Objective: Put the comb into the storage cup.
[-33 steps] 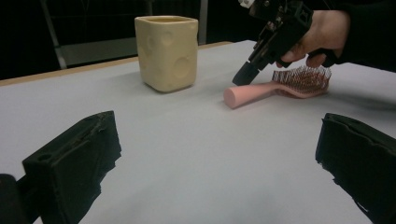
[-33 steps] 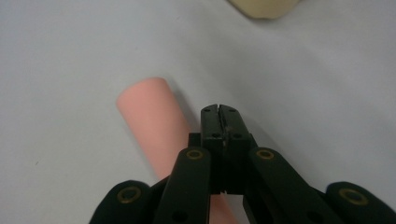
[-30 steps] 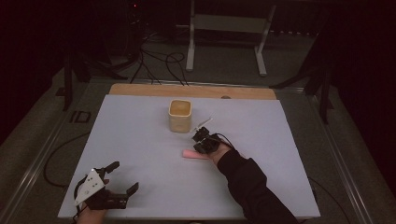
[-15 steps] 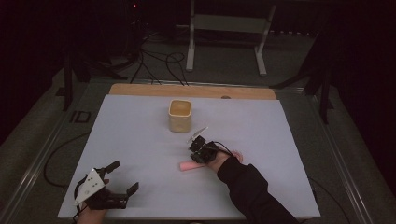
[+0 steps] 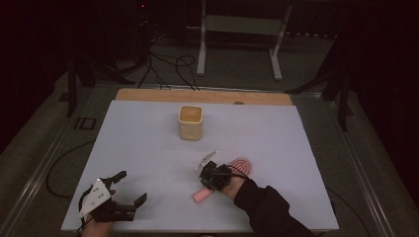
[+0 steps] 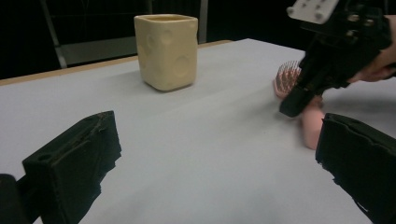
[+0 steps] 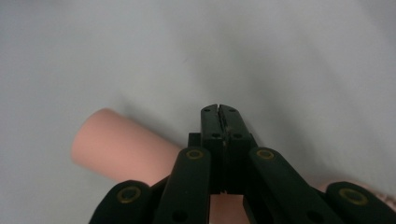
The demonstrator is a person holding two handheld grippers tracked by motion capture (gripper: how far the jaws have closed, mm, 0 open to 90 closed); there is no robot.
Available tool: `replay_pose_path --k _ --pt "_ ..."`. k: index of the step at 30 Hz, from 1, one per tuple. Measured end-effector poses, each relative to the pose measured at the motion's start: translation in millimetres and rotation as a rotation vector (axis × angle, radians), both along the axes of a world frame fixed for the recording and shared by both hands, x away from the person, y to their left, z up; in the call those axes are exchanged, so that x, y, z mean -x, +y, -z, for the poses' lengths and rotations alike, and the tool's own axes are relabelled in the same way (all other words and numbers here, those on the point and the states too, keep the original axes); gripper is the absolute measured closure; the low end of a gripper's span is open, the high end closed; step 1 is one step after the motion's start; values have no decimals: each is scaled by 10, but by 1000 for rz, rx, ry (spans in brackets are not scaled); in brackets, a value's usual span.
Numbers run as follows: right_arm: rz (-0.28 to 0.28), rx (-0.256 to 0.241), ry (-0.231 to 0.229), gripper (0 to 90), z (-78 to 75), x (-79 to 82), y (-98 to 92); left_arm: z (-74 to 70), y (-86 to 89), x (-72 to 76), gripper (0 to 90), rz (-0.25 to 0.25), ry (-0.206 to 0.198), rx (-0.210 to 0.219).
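Item: pink hairbrush (image 5: 225,178). It lies flat on the white tabletop (image 5: 148,143), toward the near right. The round bristled head points away from the person and the plain handle end points toward the near edge. In the left gripper view the bristles stand up (image 6: 288,77).

Item: right tool (image 5: 210,174). It sits directly over the brush handle. In the right gripper view its jaws are pressed together, tip to tip, with no gap, and the pink handle (image 7: 119,147) runs underneath and to the side of them, not between them. From the left gripper view, the tool (image 6: 299,100) comes down at a slant, with its tip at or just above the handle; whether it touches cannot be told. Nothing is gripped.

Item: left tool (image 5: 123,195). It rests at the near left corner with its jaws spread wide, holding nothing, well apart from the brush.

Item: cheese-patterned yellow cup (image 5: 190,122). It stands upright at mid-tabletop, beyond the brush and well apart from it. The mouth is open, and its contents cannot be seen.

Step in hand, by judgement: the approach to pick up the brush by its handle, with the grasp not yet made.

Next move, by judgement: the right tool must part its jaws wide enough to straddle the handle, settle down around it, then close firmly. The round, smooth handle could roll or slip aside if pinched off-centre. The cup looks the likely destination for the brush.
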State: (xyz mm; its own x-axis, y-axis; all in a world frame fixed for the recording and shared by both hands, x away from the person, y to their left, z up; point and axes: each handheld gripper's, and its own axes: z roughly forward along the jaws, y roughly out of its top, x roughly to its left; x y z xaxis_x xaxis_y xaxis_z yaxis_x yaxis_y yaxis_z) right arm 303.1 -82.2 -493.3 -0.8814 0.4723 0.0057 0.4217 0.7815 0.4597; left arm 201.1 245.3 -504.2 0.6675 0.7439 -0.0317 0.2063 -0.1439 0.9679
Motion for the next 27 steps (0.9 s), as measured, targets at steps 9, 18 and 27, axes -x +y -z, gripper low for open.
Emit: replay_pose_path --k 9,18,27 --pt "-42 5 -10 900 -12 235 -138 4 -5 -2 2 0 3 -1" --pt "-64 10 2 900 -40 444 -343 6 -6 -6 2 -2 4 2" --pt "-66 54 4 898 -57 559 -600 12 -11 -9 2 -4 7 -1"
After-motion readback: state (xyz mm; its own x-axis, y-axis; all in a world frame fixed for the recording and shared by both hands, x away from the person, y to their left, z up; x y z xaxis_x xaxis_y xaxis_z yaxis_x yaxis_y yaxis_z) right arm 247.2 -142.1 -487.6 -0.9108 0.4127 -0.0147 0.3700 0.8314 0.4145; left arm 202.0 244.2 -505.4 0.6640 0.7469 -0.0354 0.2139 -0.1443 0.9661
